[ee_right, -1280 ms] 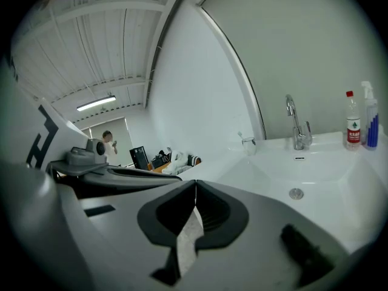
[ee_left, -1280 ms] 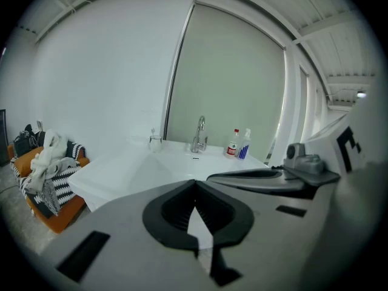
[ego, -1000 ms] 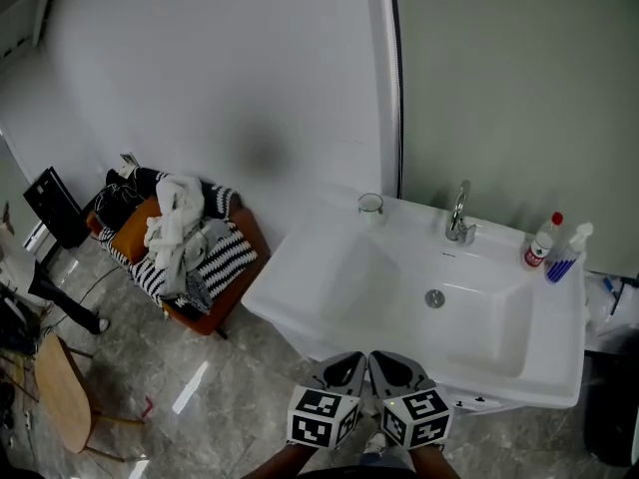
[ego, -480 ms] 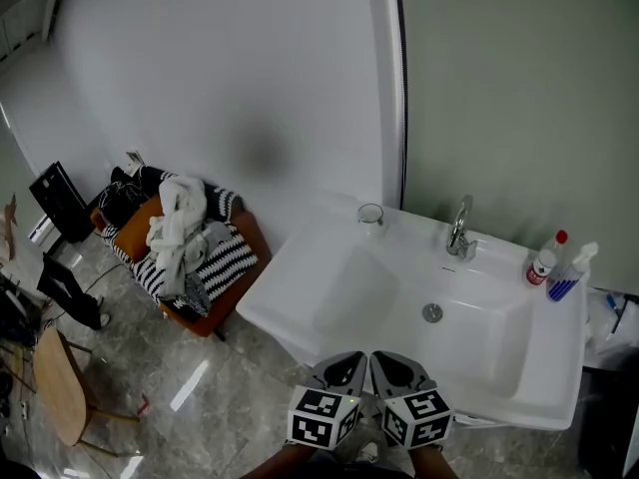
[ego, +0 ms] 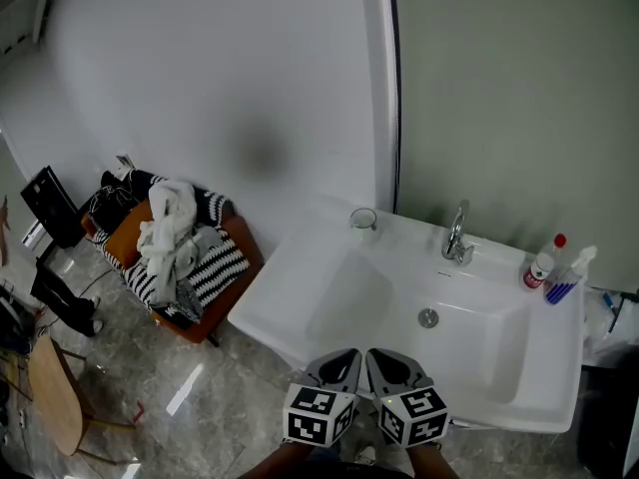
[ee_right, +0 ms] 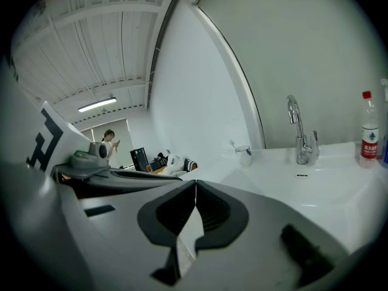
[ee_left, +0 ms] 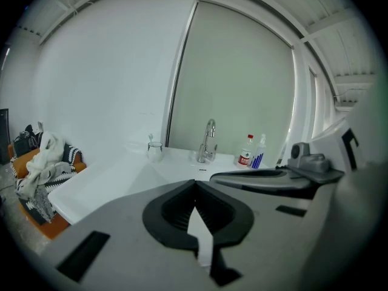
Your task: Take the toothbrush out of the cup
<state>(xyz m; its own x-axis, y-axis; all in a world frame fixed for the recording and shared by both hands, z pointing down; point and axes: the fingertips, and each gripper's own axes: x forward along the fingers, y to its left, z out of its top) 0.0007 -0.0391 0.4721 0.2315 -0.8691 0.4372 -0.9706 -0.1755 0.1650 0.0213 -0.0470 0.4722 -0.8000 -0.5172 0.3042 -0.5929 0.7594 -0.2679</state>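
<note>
Left gripper (ego: 342, 365): pressed together pad to pad, nothing pinched, held low in the head view just off the near edge of the sink (ego: 300, 302). Right gripper (ego: 391, 366): likewise closed on nothing, side by side with the left and nearly touching it. Beyond both, across the white basin, at the far left corner of the rim: the cup (ego: 363, 219), clear, upright, close to the wall and well apart from either gripper. In the cup, leaning to the left with its head above the lip: the toothbrush (ee_right: 233, 143), plain in both gripper views, too small to make out from the head view. Right of the cup, behind the drain: the faucet (ego: 457, 236). Further right, at the back corner: a red-capped bottle (ego: 540, 257) just beside a spray bottle (ego: 565, 265). Left of the sink, on the floor: an orange chair (ego: 205, 312) heaped with clothes (ego: 175, 242).
</note>
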